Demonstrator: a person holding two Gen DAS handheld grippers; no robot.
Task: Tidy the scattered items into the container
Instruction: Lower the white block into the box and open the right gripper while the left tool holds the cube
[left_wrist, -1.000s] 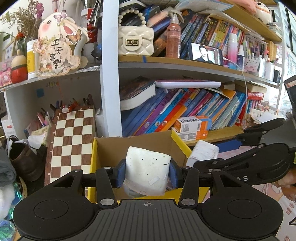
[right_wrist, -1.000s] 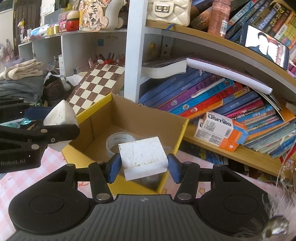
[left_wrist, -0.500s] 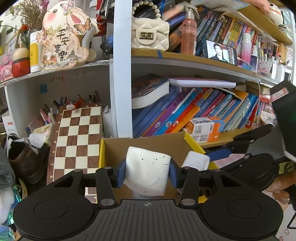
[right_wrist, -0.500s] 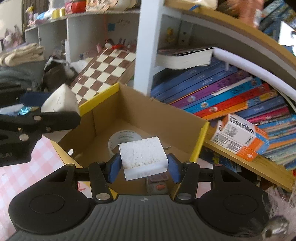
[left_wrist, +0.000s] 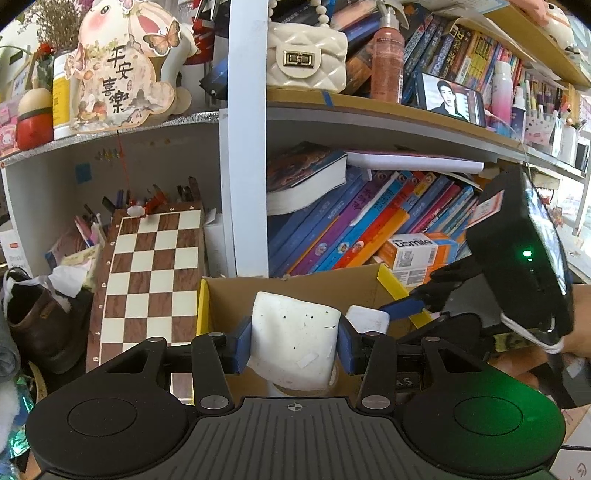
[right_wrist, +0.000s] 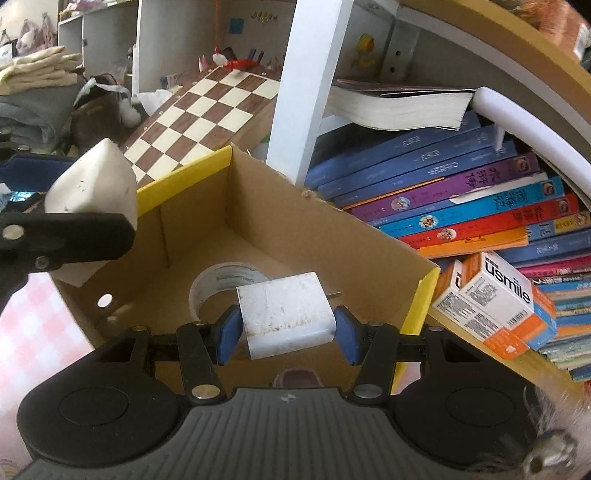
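My left gripper (left_wrist: 293, 345) is shut on a white rounded block (left_wrist: 293, 341) and holds it over the near edge of the open cardboard box (left_wrist: 295, 286) with yellow flaps. The block also shows at the left of the right wrist view (right_wrist: 90, 186). My right gripper (right_wrist: 284, 328) is shut on a white charger plug (right_wrist: 286, 314) with metal prongs and holds it above the inside of the box (right_wrist: 369, 251). A roll of clear tape (right_wrist: 221, 280) lies on the box floor. The right gripper with the plug (left_wrist: 367, 319) shows in the left wrist view.
A chessboard (left_wrist: 147, 280) leans at the left behind the box. Shelves of books (right_wrist: 461, 195) and an orange usmile carton (right_wrist: 495, 299) stand right behind the box. A brown shoe (left_wrist: 33, 325) lies at far left. The table has a pink checked cloth (right_wrist: 33, 339).
Both grippers have moved forward toward the box with their items. The right gripper now hangs over the box interior and points more steeply down.
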